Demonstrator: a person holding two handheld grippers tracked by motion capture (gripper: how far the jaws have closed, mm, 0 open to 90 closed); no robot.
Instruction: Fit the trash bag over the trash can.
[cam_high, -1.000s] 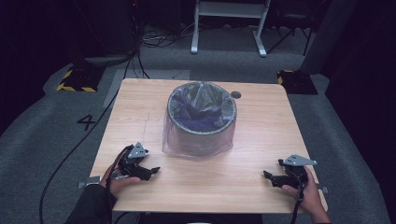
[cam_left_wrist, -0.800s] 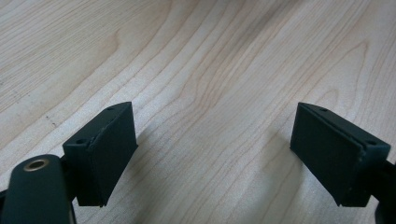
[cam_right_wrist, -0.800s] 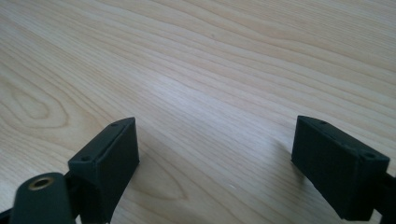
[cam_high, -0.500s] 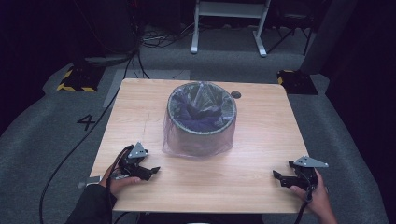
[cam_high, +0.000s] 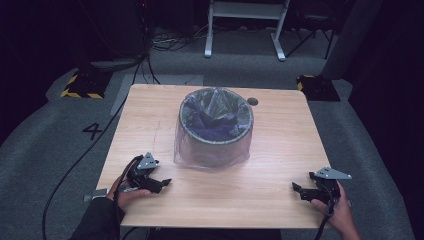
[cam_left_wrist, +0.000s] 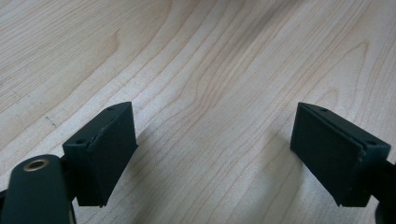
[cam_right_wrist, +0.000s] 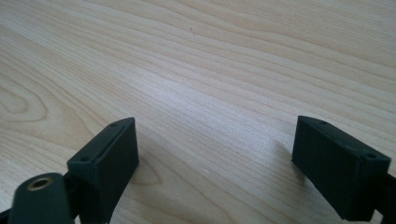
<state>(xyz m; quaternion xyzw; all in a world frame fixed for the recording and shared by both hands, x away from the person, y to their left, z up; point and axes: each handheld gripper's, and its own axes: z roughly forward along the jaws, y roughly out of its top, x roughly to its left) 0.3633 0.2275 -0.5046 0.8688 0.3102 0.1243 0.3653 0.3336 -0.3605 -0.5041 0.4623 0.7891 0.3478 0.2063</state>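
High view: a round grey bin (cam_high: 216, 127) stands upright at the middle of the wooden desk (cam_high: 280, 150), toward its far edge. A translucent purple liner bag (cam_high: 212, 155) drapes over its rim and down the outer wall to the desk. The left gripper (cam_high: 159, 183) rests near the front left corner, the right gripper (cam_high: 300, 190) near the front right, both well apart from the bin. Left gripper view: jaws spread wide over bare wood, holding nothing. Right gripper view: jaws likewise wide and empty.
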